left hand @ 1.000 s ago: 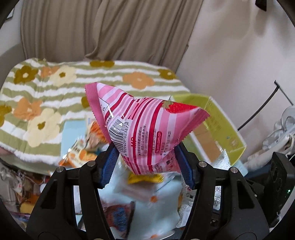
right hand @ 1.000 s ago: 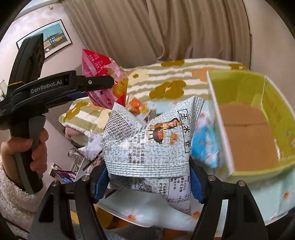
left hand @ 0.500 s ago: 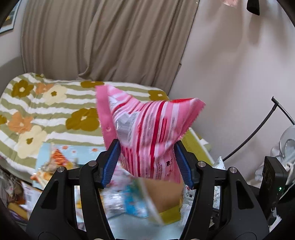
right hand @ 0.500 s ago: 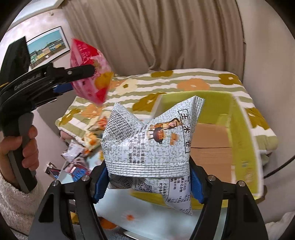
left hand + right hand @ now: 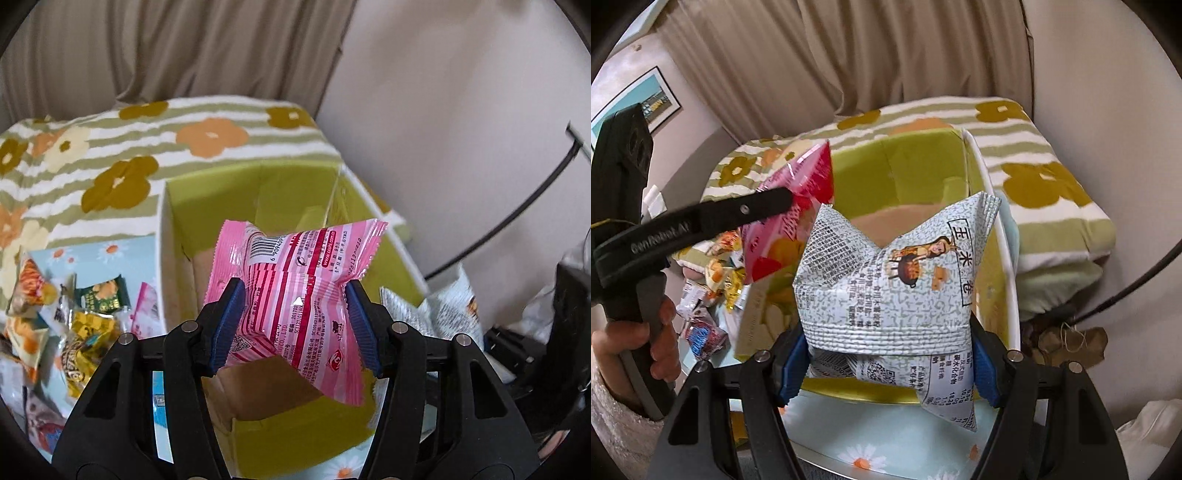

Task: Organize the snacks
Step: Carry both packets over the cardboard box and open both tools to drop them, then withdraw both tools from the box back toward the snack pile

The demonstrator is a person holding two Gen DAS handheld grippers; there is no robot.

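Snacks (image 5: 74, 317) lay in a loose heap on the left part of the table (image 5: 92, 254), small crinkled foil and plastic packs. Next to them stood the box (image 5: 295, 439), green cardboard with a brown bottom, its opening upward. The left gripper (image 5: 293, 317) was closed on the pink striped packet (image 5: 295, 291), a glossy pillow-shaped bag pinched at its middle, its long axis across the fingers. This packet hung directly above the open box, so it seemed the nearer one for dropping. The right gripper (image 5: 886, 360) was closed on the grey-white packet (image 5: 890, 280), puffy with printed text and a ribbed seam. It was held over the near edge of the box, the opening just ahead of it.
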